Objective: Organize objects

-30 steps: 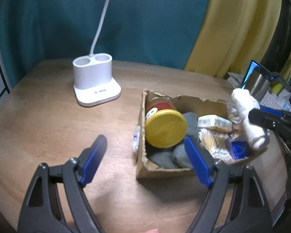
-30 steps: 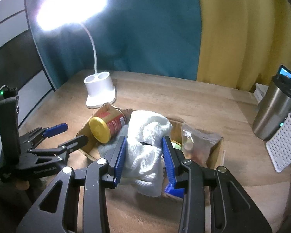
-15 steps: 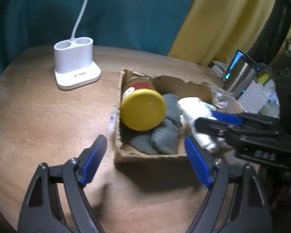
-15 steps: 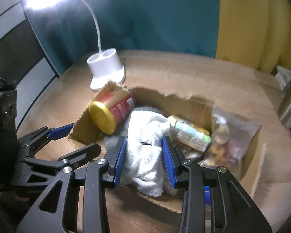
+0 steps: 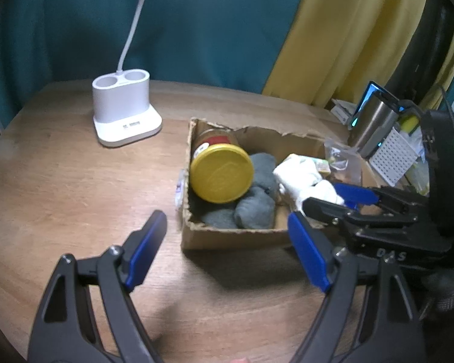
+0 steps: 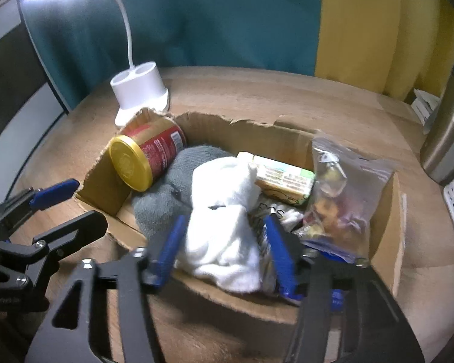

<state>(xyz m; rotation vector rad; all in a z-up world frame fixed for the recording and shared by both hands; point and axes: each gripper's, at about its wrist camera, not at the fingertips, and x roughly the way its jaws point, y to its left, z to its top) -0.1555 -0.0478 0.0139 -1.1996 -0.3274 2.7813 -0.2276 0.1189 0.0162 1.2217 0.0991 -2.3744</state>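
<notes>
Inside the torn cardboard box [image 6: 387, 211], soft white cloth [image 6: 227, 230] lies bunched.

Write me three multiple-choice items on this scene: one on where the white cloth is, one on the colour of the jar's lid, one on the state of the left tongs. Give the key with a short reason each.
1. Where is the white cloth?
A. On the bare table beside the lamp base
B. In the cardboard box, between the right tongs' fingers
C. Draped over the steel tumbler

2. What colour is the lid of the jar?
A. Yellow
B. Green
C. White

3. How do the left tongs stand?
A. Shut on the jar
B. Shut on a grey sock
C. Open, holding nothing

Key: 1 B, the right wrist view shows the cloth lying in the box with a blue finger on either side. 2 A, the lid facing the left wrist camera is yellow. 3 C, the fingers are spread wide with only the table and the box edge between them.
</notes>
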